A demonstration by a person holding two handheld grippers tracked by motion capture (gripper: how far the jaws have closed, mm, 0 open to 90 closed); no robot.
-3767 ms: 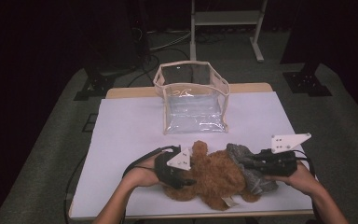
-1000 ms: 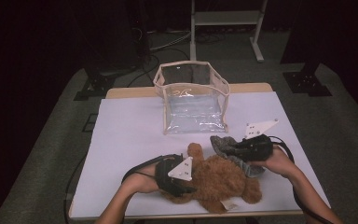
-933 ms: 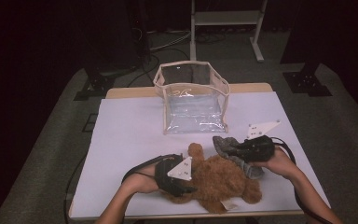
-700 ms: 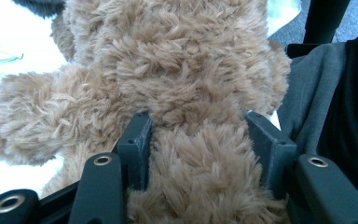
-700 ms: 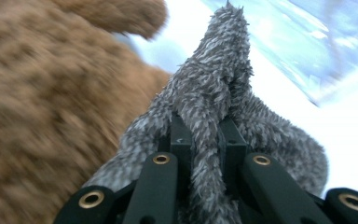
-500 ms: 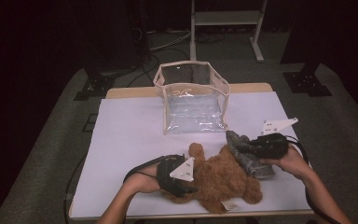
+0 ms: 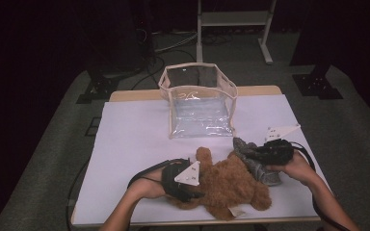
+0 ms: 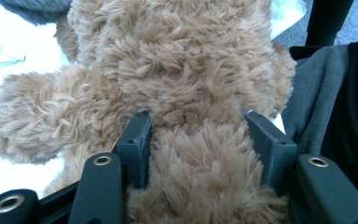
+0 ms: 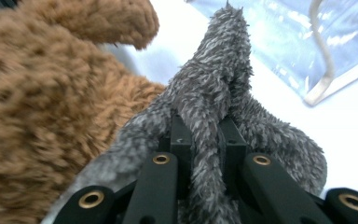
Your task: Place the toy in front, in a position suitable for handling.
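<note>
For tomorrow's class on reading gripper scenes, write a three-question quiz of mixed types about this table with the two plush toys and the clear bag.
1. True or false: the right gripper is clamped on a fold of the grey plush toy.
2. What does the left gripper hold between its jaws? A) the clear bag B) the brown teddy bear C) nothing
3. In the high view, where does the clear bag stand relative to the toys?

Key
1. True.
2. B: the brown teddy bear bulges between the jaws, pressed from both sides.
3. Farther up the white table, beyond both toys, upright with its top open.
</note>
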